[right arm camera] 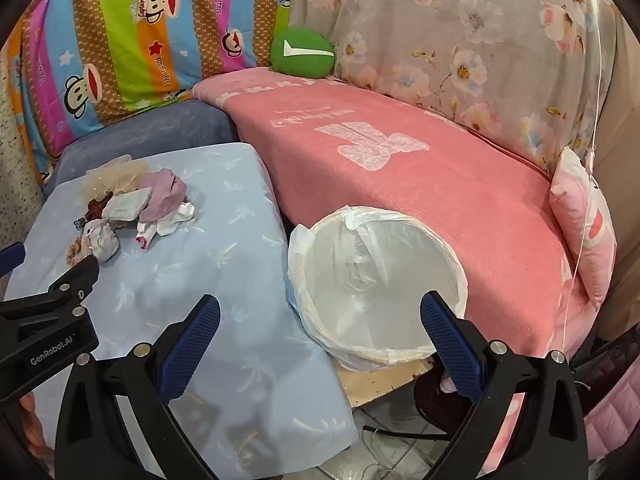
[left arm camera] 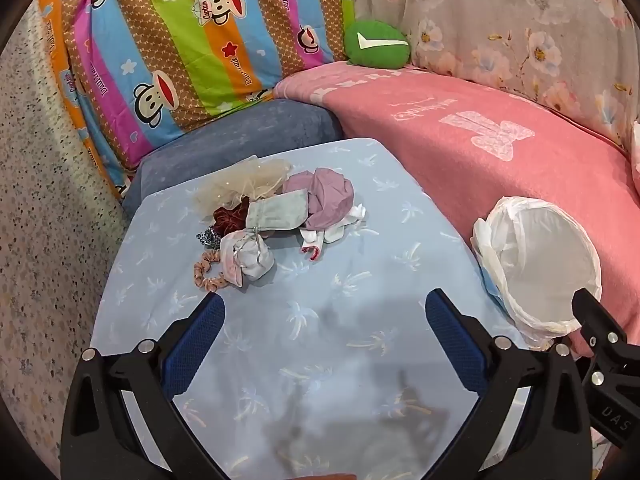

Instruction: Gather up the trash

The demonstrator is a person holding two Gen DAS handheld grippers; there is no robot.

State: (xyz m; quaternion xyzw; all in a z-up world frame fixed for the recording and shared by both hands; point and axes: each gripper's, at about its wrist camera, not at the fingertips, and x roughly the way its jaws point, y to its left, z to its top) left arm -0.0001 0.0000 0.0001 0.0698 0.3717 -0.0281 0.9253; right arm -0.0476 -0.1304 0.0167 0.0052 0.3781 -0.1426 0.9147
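A heap of small trash (left arm camera: pixel 276 216) lies on the light blue table (left arm camera: pixel 320 344): crumpled purple cloth (left arm camera: pixel 330 198), beige mesh (left arm camera: pixel 244 184), a grey pouch (left arm camera: pixel 276 212), a tied white bundle (left arm camera: pixel 248 258), a pink scrunchie (left arm camera: pixel 208 276) and white scraps (left arm camera: pixel 340 228). The same heap (right arm camera: pixel 132 208) shows at the left in the right wrist view. A bin lined with a white bag (right arm camera: pixel 376 284) stands right of the table; the bin (left arm camera: pixel 540 264) looks empty. My left gripper (left arm camera: pixel 324 320) hangs open over bare table, short of the heap. My right gripper (right arm camera: pixel 320 322) is open above the bin's near rim.
A pink blanket (right arm camera: pixel 420 184) covers the bench behind the bin. A green cushion (right arm camera: pixel 302 54), a striped cartoon quilt (left arm camera: pixel 180 52) and a floral cloth (right arm camera: pixel 460 40) line the back. A blue cushion (left arm camera: pixel 248 136) sits behind the table. Tiled floor and cables (right arm camera: pixel 392 436) lie below.
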